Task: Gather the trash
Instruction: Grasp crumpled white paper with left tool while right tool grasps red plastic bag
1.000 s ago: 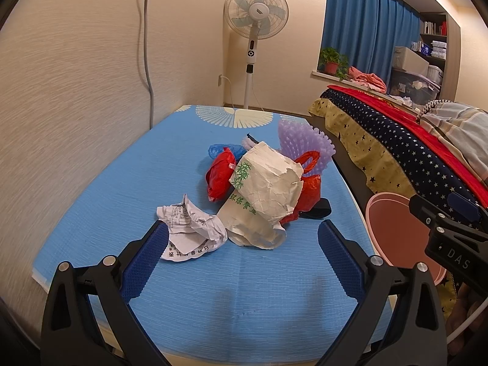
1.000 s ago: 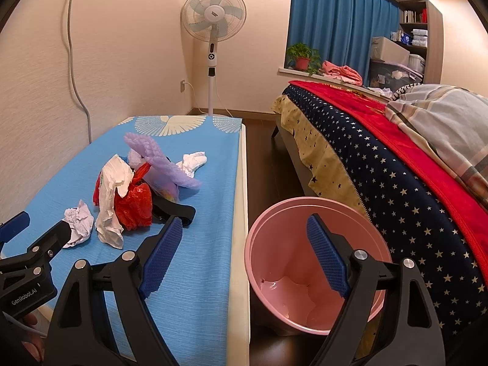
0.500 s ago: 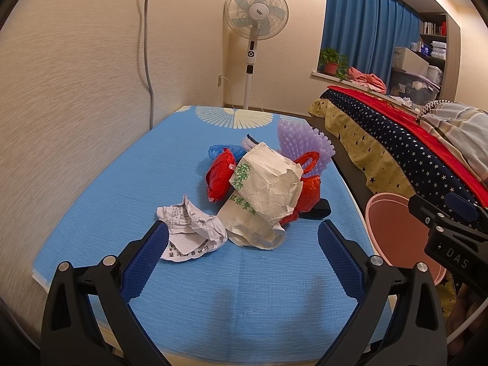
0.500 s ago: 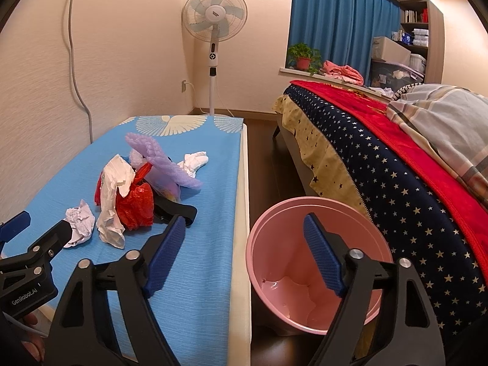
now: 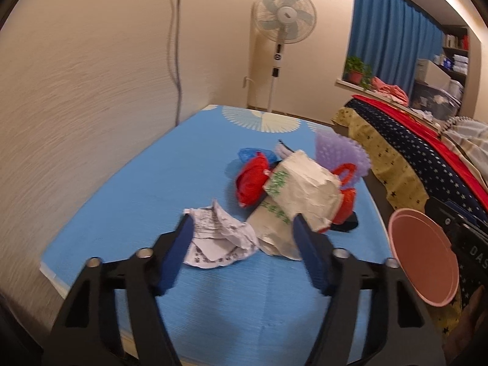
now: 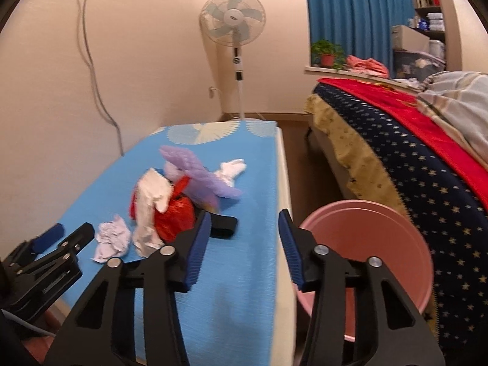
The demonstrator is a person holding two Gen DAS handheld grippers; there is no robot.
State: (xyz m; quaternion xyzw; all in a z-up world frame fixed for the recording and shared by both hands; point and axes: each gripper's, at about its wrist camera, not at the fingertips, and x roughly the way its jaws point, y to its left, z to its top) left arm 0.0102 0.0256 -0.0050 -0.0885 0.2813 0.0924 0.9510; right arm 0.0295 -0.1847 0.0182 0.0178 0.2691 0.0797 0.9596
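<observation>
Both the left gripper (image 5: pixel 242 248) and right gripper (image 6: pixel 244 239) had just been closing, jaws apart and empty, above the blue bench (image 5: pixel 146 195).

A home bedroom. A bed (image 6: pixel 411 158) with a star-patterned cover and red blanket lies at right; a pedestal fan (image 6: pixel 233 19) stands at the far wall beside blue curtains (image 6: pixel 350 15). A potted plant (image 6: pixel 327 52) sits on the sill, and shelves (image 5: pixel 454 52) hold books and folded linen.
</observation>
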